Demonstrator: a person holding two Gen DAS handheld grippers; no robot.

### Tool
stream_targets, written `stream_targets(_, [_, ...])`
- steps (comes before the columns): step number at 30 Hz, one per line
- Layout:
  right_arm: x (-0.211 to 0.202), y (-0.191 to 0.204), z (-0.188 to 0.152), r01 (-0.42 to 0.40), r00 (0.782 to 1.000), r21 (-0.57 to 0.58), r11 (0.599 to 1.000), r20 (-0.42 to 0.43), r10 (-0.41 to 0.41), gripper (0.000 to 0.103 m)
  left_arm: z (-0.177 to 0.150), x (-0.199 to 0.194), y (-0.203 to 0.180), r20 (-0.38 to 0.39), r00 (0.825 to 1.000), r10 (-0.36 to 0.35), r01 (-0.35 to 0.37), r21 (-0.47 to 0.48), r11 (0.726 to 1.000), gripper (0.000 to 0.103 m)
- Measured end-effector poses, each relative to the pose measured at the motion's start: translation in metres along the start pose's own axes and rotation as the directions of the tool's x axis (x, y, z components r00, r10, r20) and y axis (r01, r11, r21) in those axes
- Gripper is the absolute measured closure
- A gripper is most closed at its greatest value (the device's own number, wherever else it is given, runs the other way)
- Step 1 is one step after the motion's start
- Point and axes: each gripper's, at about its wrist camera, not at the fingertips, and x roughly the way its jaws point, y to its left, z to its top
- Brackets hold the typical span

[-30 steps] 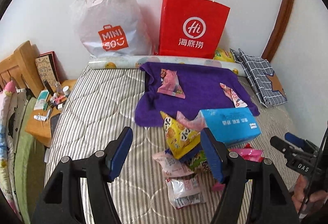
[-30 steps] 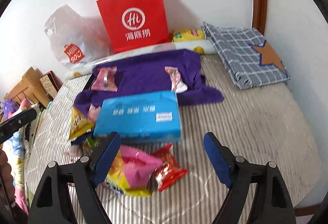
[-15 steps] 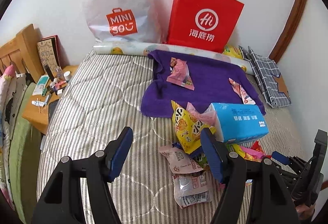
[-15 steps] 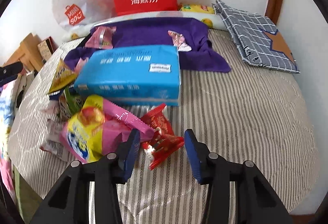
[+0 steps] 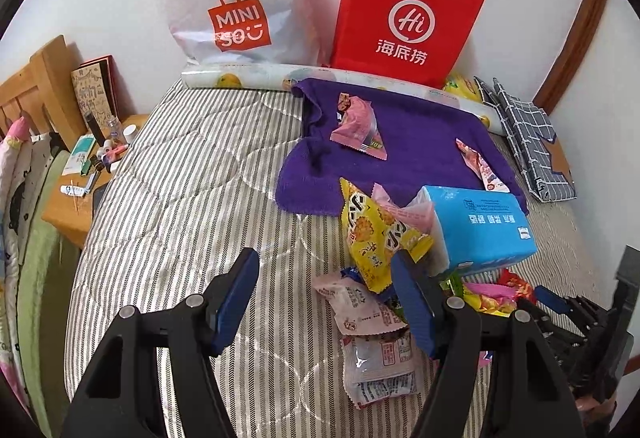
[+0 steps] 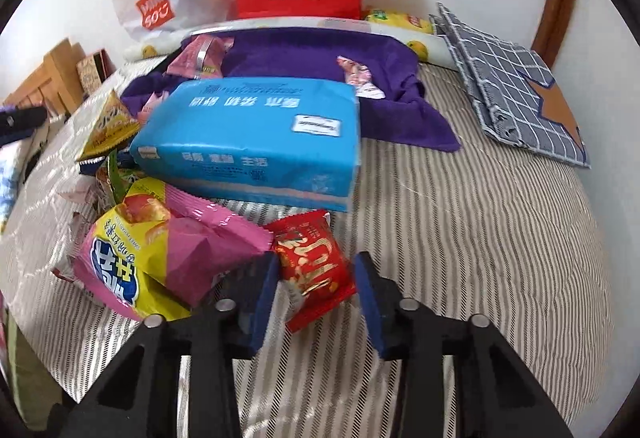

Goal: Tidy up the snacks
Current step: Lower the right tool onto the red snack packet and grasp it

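Observation:
Snack packets lie in a pile on the striped bed. My right gripper (image 6: pixel 316 288) stands around a small red packet (image 6: pixel 310 266), its blue jaws close on both sides but with gaps showing. A pink and yellow chip bag (image 6: pixel 160 258) lies just left of it, in front of a blue tissue pack (image 6: pixel 256 141). My left gripper (image 5: pixel 326 300) is open and empty above the mattress, left of a yellow snack bag (image 5: pixel 370 234) and pale packets (image 5: pixel 360 308). Two pink packets (image 5: pixel 358 123) lie on a purple towel (image 5: pixel 416 149).
A red paper bag (image 5: pixel 404 21) and a white Miniso bag (image 5: pixel 232 1) stand against the far wall. A folded grey checked cloth (image 6: pixel 508 85) lies at the right. A wooden bedside stand with small items (image 5: pixel 92 165) is at the left bed edge.
My right gripper has dropped toward the red packet and its jaws have narrowed around it. My left gripper has pulled back and risen a little, staying open.

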Motion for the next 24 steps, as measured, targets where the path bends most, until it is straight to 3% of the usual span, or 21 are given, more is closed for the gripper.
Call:
stream_targets(4, [-0.011,-0.022,-0.003,-0.025,1.000,0.086,0.996,0.012,0.024,0.071,-0.002,0.003,0.005,-0.002,1.000,0.000,0.000,-0.012,1.000,0.035])
stream_targets(7, [-0.017,-0.021,-0.002,-0.046,0.998,0.064,0.997,0.033,0.044,0.069,-0.002,0.004,0.008,-0.004,1.000,-0.001,0.001,-0.020,1.000,0.035])
stream_targets(10, [-0.017,-0.012,0.002,-0.065,0.996,0.020,0.998,0.062,0.064,0.046,-0.001,0.004,0.009,0.000,1.000,-0.004,0.004,-0.022,1.000,0.035])
stream_targets(11, [-0.015,-0.008,0.002,-0.067,0.996,0.002,0.998,0.060,0.067,0.045,-0.001,0.004,0.010,0.002,1.000,-0.004,0.004,-0.023,1.000,0.035])
stream_targets(17, [0.008,-0.002,0.001,0.020,0.999,-0.064,0.998,0.035,-0.018,0.046,0.000,0.001,0.015,0.016,1.000,-0.001,0.001,-0.031,1.000,0.035])
stream_targets(20, [0.012,-0.010,0.001,0.012,1.000,-0.042,0.999,0.016,-0.012,0.065,0.000,0.004,0.019,0.010,1.000,-0.001,0.002,-0.042,0.999,0.035])
stream_targets(24, [0.021,-0.016,-0.002,-0.001,1.000,-0.034,0.999,-0.011,0.001,0.065,-0.002,0.010,0.015,-0.004,1.000,-0.009,0.009,-0.022,1.000,0.035])
